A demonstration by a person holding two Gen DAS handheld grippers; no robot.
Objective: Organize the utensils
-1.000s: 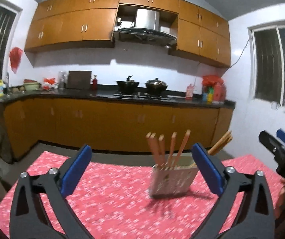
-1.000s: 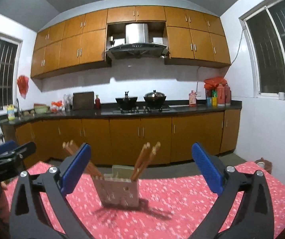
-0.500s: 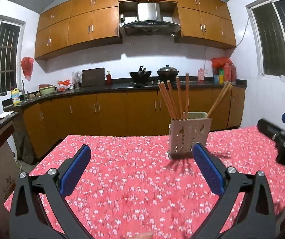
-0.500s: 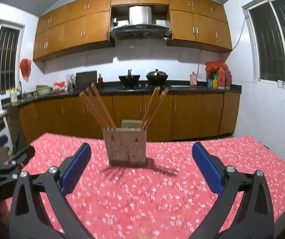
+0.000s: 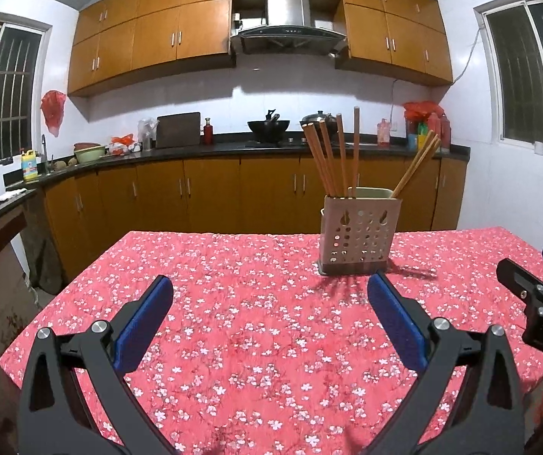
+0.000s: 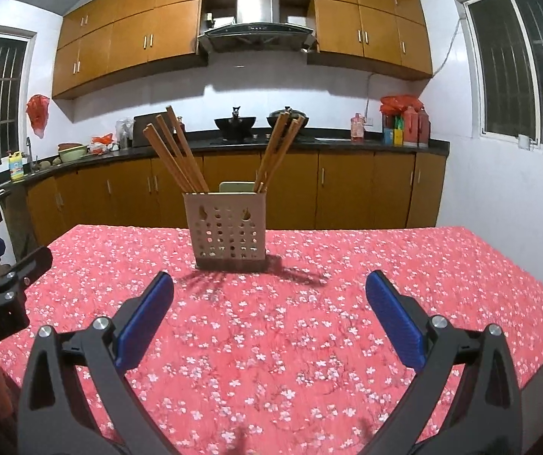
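The left gripper (image 5: 270,303) hangs above the near part of the table, fingers spread wide and holding nothing. Ahead on the red floral tablecloth (image 5: 256,341) stands a beige perforated utensil holder (image 5: 358,235), upright near the table's far edge. Wooden chopsticks (image 5: 332,155) lean out of it in two bunches, one at its left end and one at its right end. The right gripper (image 6: 269,295) is likewise wide open and empty, pointed at the holder from the near side, well apart from it.

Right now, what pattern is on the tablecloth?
Red tablecloth with little white flowers, clearest in the right wrist view.
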